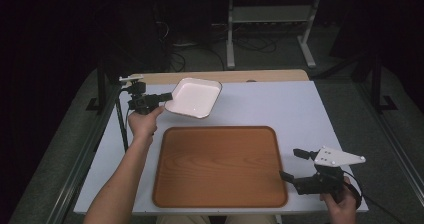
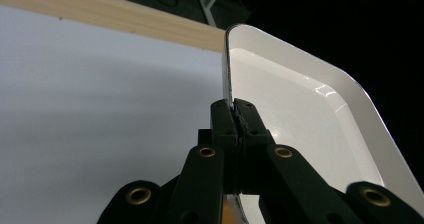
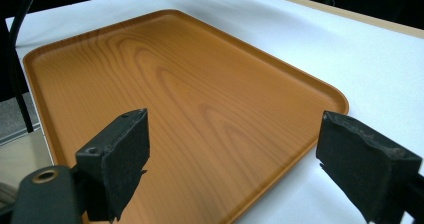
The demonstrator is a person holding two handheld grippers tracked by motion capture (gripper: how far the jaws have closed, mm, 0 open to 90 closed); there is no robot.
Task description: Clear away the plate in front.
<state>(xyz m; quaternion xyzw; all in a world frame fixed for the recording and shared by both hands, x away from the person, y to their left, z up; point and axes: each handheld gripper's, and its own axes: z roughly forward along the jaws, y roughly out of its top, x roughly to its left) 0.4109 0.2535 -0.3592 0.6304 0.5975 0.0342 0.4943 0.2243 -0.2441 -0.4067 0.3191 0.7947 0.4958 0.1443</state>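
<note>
Left hand-held gripper [image 2: 237, 115] clamps the white dish's [image 2: 295, 104] rim — dish held tilted above the table [image 1: 280, 109].

The tray [image 1: 220, 166] lies mid-table [image 1: 280, 104]; the dish [image 1: 194, 97] sits at its eleven o'clock, the right gripper [image 1: 293, 165] at four.

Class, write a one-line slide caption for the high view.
Left hand-held gripper lifts a white dish beyond the wooden tray.

Both forearms are bare, with no sleeves visible. Left tool [image 1: 167, 97]: black, brass-coloured screw eyelets. Right tool [image 1: 293, 164]: black, worn pads, grey three-cornered plate, trailing black cable.
</note>
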